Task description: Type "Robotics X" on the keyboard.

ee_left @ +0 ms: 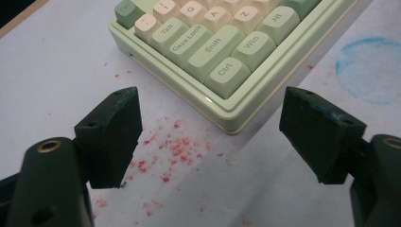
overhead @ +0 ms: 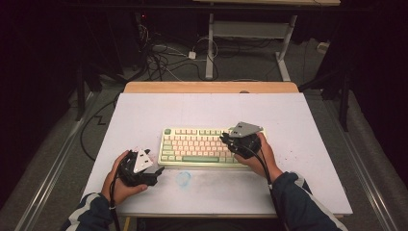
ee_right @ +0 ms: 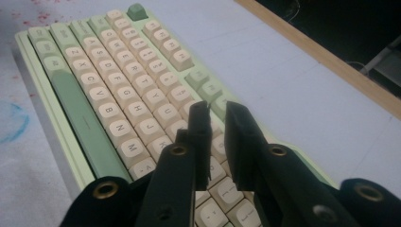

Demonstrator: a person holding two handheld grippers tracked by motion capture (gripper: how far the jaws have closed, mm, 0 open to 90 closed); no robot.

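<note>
The keyboard (overhead: 201,146) lies flat near the middle of the white table top (overhead: 144,110), its long edge facing the person, so both hands can reach it from either end. The right gripper (overhead: 228,140) hangs over the keyboard's right-hand keys, its jaws drawn narrow with only a slim gap and nothing visibly between them; that suits pressing or picking at a single keycap, though whether the tips touch a key is hard to tell. The left gripper (ee_left: 208,142) waits just off the keyboard's near-left corner, jaws spread wide and empty, probably ready to steady the case. Red specks (ee_left: 179,146) and a blue ring stain (overhead: 183,177) mark the surface nearby.
</note>
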